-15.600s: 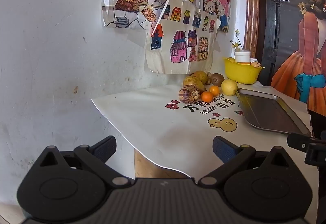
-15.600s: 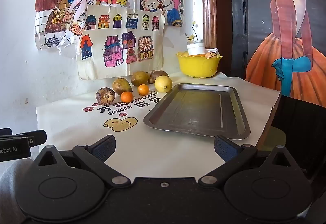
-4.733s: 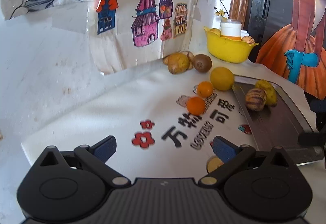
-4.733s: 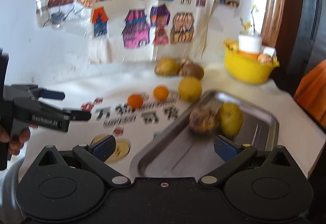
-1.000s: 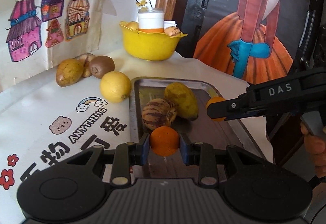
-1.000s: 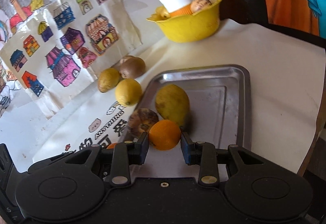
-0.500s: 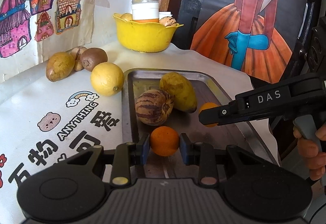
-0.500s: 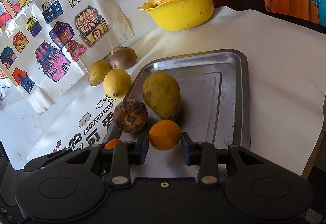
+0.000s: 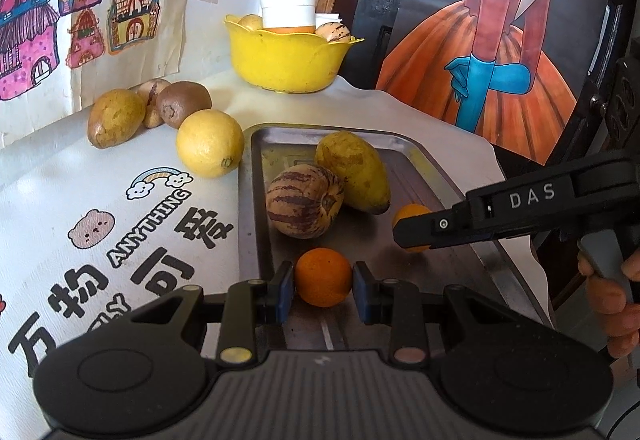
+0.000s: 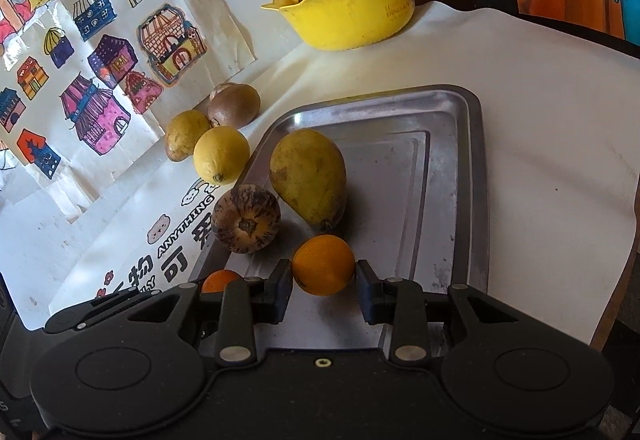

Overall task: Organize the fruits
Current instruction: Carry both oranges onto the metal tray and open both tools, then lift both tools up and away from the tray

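Left gripper (image 9: 323, 283) clamps orange (image 9: 323, 277), lower centre, over tray (image 9: 420, 156). Right gripper (image 10: 323, 282) clamps tangerine (image 10: 323, 264), lower centre.

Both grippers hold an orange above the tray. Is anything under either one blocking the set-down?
Nothing visible. The tray floor beneath the left gripper and right gripper is bare; the striped melon and yellow mango lie farther back.
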`<state>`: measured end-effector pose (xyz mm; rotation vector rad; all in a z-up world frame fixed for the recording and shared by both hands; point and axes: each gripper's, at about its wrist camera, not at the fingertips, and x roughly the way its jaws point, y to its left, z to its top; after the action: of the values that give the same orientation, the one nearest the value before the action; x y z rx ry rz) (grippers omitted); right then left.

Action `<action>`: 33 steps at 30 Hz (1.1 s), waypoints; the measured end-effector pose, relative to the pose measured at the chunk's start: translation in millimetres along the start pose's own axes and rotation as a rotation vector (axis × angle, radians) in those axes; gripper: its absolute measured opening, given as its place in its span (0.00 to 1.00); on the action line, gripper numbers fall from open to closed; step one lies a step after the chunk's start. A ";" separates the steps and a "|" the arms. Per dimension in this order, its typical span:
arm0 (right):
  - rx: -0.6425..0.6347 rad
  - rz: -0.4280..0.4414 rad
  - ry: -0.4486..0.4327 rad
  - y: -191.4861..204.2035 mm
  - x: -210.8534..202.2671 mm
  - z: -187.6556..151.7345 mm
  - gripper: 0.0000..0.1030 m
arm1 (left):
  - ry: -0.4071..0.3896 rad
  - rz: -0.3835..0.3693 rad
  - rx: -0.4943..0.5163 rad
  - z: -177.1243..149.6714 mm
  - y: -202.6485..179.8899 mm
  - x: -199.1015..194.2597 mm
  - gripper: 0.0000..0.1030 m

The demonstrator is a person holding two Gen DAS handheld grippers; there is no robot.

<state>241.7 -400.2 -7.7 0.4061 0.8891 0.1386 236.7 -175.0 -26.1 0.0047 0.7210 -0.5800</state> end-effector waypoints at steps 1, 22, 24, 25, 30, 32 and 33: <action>0.002 -0.001 0.002 -0.2 -0.1 -0.3 0.35 | 0.002 -0.001 -0.002 0.2 0.3 -0.1 0.33; -0.016 -0.008 -0.076 15.6 -53.5 -1.8 0.57 | -0.081 0.004 -0.082 6.1 9.9 -51.9 0.67; -0.027 -0.010 -0.094 20.4 -63.2 -4.2 0.60 | -0.101 0.014 -0.099 7.0 11.9 -63.0 0.76; -0.031 -0.010 -0.101 22.7 -67.7 -5.6 0.63 | -0.112 0.017 -0.106 7.4 13.1 -68.6 0.80; -0.046 -0.005 -0.135 34.5 -90.3 -14.7 0.82 | -0.158 0.038 -0.118 7.5 15.5 -97.1 0.98; -0.055 -0.005 -0.143 40.5 -99.1 -19.9 0.90 | -0.164 0.047 -0.118 5.8 16.3 -107.3 0.99; -0.058 -0.003 -0.145 43.0 -102.9 -22.5 0.93 | -0.158 0.050 -0.114 4.9 16.2 -112.0 0.99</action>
<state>161.8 -383.6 71.6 0.3560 0.7414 0.1308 180.5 -106.5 44.4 -0.1271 0.5972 -0.4855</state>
